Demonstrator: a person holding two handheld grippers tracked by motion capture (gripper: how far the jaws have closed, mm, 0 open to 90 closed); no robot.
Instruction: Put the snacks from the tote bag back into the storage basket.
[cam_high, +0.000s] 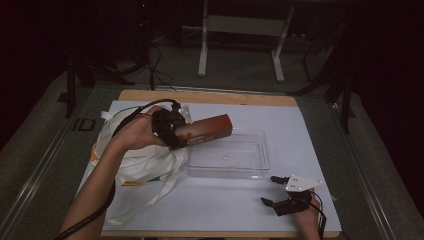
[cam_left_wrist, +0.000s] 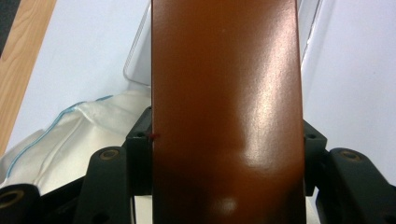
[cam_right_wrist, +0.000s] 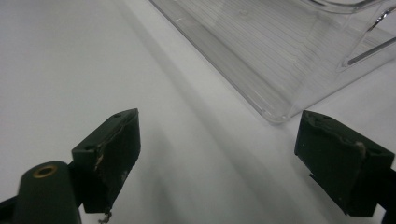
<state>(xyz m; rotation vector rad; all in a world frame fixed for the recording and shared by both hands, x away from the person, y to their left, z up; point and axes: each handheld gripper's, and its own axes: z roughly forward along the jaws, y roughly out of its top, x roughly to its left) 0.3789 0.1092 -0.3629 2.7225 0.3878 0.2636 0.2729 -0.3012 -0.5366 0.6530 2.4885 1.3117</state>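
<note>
The brown box (cam_high: 207, 129) sits left of centre in the high view, clenched at its left end by the left hand-held gripper (cam_high: 172, 131) and held over the left rim of the clear tray (cam_high: 260, 152) (its glossy face runs up the middle of the left gripper view). A white cloth bag (cam_high: 145, 162) lies crumpled beneath that hand on the counter (cam_high: 300, 130). At lower right, the right hand-held gripper (cam_high: 271, 190) rests released, jaws wide apart, just beside the tray's near corner.

the clear plastic bin (cam_high: 230, 159) stood open-topped, its inside free. the brown box (cam_high: 206, 129), clamped in the left gripper (cam_high: 172, 131), hung over the bin's near-left corner. the white cloth bag (cam_high: 145, 162) crowded the bin's left side. the white table cover (cam_high: 220, 200) lay bare between the bin and the wide-apart right gripper (cam_high: 272, 191).
</note>
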